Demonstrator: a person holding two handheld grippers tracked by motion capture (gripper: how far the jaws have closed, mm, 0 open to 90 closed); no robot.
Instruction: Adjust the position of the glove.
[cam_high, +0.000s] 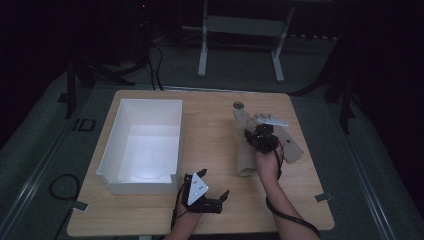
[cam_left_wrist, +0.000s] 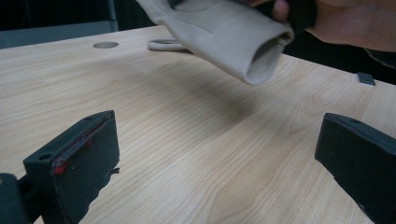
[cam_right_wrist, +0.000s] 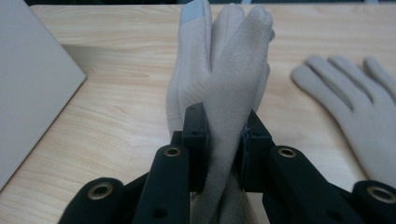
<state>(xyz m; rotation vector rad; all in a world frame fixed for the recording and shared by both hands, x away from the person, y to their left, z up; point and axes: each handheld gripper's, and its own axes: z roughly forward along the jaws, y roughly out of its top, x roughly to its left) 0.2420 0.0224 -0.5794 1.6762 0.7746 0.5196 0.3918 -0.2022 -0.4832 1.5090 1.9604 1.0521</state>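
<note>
Gloves are the things in hand here, two beige ones, and a white box waits beside them.

From the high view, the white box (cam_high: 142, 145) stands on the left half of the surface (cam_high: 215, 145) and looks empty inside. The right tool (cam_high: 264, 137) is over the right half, closed on the first glove (cam_high: 245, 150), whose cuff end hangs toward the near edge. The second glove (cam_high: 290, 145) lies flat just beside it, nearer the right edge. The left tool (cam_high: 220, 197) rests near the front edge, close to the front right corner of the box.

From the left gripper view, the left tool (cam_left_wrist: 215, 158) stands wide open with nothing between its jaws, only bare wood. The first glove (cam_left_wrist: 224, 37) hangs above the surface, its open cuff pointing toward this camera.

From the right gripper view, the right tool (cam_right_wrist: 224, 135) pinches the first glove (cam_right_wrist: 224, 60) across its middle, the glove's fingers pointing away toward the far edge. The second glove (cam_right_wrist: 355, 102) lies on the wood to the right.

I judge the work is at its beginning: one glove is picked up, none is in the box, and both are probably left to be placed there.
</note>
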